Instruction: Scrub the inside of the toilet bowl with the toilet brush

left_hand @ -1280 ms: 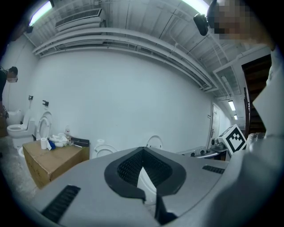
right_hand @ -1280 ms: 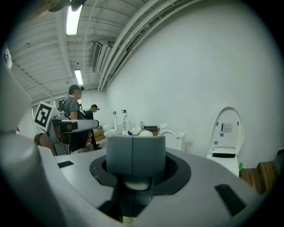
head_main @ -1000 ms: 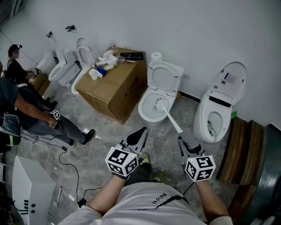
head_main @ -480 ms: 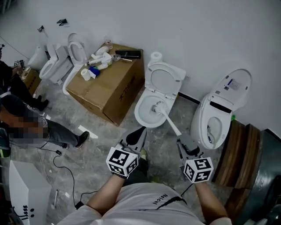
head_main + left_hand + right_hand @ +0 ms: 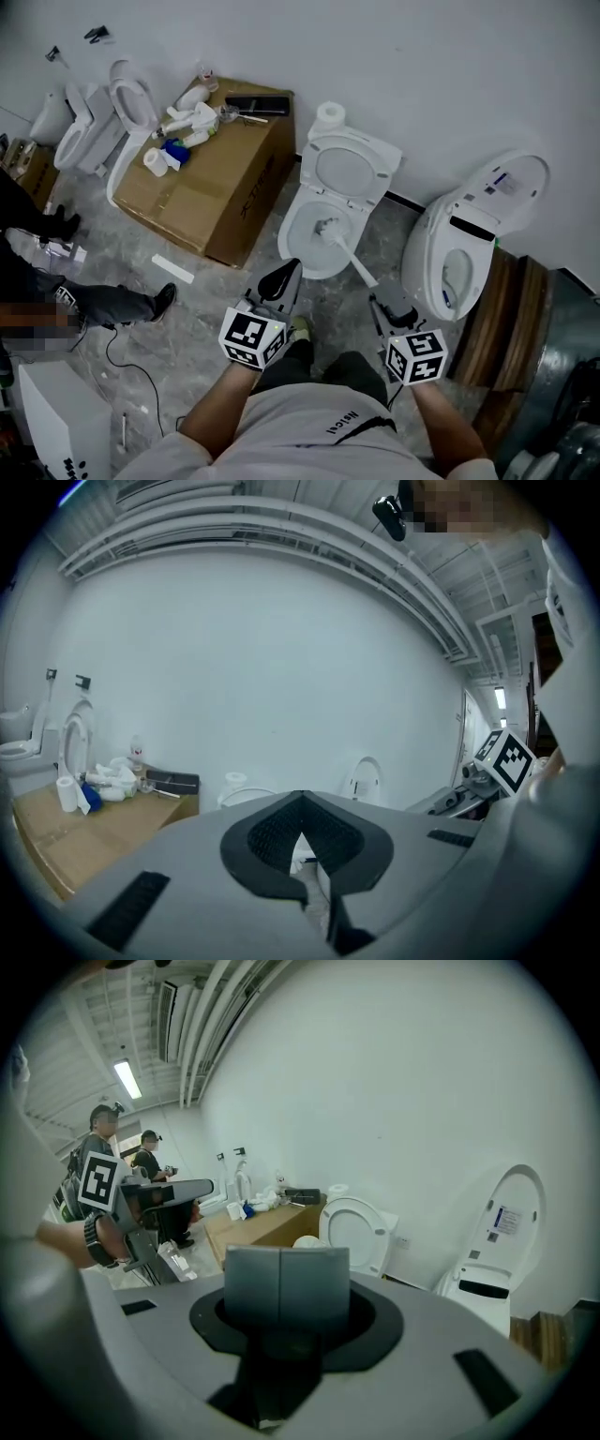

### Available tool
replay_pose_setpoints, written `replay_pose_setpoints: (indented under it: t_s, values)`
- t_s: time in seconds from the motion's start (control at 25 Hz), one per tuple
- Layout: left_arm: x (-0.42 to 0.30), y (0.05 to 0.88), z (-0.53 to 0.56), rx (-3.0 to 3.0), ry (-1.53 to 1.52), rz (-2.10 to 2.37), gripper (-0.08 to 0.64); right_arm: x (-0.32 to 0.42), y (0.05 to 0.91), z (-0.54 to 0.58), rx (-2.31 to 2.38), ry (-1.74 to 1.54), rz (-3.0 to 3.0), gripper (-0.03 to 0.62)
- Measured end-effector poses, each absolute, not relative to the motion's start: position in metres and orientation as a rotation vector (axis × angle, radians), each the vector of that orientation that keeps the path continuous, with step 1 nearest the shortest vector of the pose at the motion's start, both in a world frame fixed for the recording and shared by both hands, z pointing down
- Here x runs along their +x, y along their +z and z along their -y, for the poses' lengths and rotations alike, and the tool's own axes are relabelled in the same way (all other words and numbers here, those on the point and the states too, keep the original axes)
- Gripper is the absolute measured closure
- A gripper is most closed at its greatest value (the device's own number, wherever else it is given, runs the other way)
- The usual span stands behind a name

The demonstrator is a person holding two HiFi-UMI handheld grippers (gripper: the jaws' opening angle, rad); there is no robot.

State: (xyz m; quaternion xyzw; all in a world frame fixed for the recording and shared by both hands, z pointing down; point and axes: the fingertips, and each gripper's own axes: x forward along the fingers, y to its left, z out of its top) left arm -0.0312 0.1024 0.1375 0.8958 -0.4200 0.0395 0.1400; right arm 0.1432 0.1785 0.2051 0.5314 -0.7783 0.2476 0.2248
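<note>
A white toilet (image 5: pixel 292 246) stands against the wall with its lid (image 5: pixel 345 169) raised. The toilet brush's head (image 5: pixel 326 228) is down inside the bowl, and its white handle (image 5: pixel 354 262) slants back to my right gripper (image 5: pixel 382 305), which is shut on it. In the right gripper view the handle's grey end (image 5: pixel 286 1283) fills the jaws, with the toilet (image 5: pixel 354 1227) beyond. My left gripper (image 5: pixel 286 274) hovers by the bowl's near rim, shut, nothing in it. The left gripper view shows its dark pads (image 5: pixel 281 841) closed together.
A cardboard box (image 5: pixel 216 178) with bottles and paper rolls sits left of the toilet. A second toilet (image 5: pixel 469 244) stands to the right, with wooden boards (image 5: pixel 511 309) beside it. A paper roll (image 5: pixel 328 114) rests on the cistern. A seated person's legs (image 5: pixel 103 300) and cables lie at left.
The view has swung, so the seated person has slid toward the left edge. The brush head has shifted a little inside the bowl. Both grippers keep the same state.
</note>
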Motion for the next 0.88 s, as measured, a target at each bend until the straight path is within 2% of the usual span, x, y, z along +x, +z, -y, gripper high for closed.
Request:
replay_pose_setpoints:
  t_s: [0.44, 0.88]
  values:
    - [-0.029, 0.182, -0.019, 2.582, 0.162, 1.222, 0.552, 0.146, 0.275, -0.096, 1.36, 0.812, 2.098, 0.434]
    - [-0.014, 0.257, 0.081, 2.42, 0.258, 1.397, 0.552, 0.15, 0.396, 0.011, 1.108, 0.947, 2.077, 0.434]
